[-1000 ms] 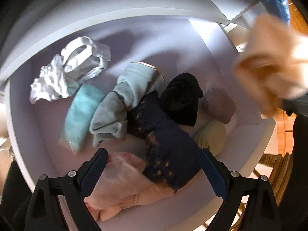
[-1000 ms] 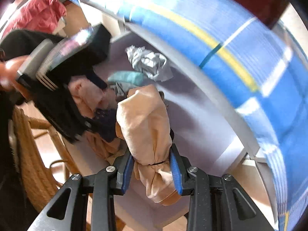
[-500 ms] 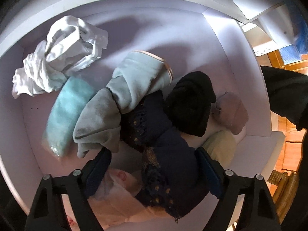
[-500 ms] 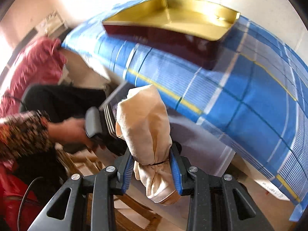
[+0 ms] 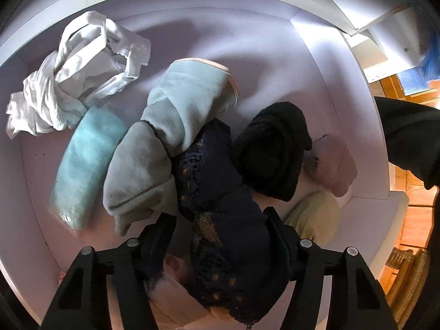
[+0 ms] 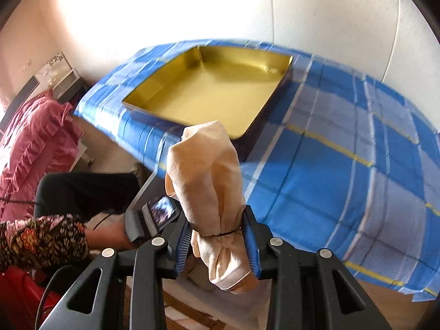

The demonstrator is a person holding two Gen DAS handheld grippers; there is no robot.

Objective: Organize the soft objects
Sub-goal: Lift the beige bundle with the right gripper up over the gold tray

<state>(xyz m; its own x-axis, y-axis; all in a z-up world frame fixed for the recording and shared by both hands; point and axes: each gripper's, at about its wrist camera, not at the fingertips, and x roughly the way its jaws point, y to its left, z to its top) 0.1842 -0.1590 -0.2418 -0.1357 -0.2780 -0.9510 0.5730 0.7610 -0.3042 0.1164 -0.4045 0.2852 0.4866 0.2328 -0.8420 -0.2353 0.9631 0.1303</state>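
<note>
Right gripper [image 6: 217, 236] squeezing a tan cloth bundle [image 6: 206, 176], tied with a thin black band, in the middle of the frame. Behind it, a gold tray [image 6: 209, 88] on a blue checked cloth [image 6: 343, 170]. Lower left, a flowery sleeve [image 6: 41, 239]. Pink bedding [image 6: 33, 137] at far left.

Both grippers: black skeletal frames with triangular cutouts, silver screw heads at the pivots. Right gripper [image 6: 217, 236] has blue ribbed pads; left gripper [image 5: 220, 236] pads read dark. Person wears a dark floral-print sleeve [image 6: 41, 236].
</note>
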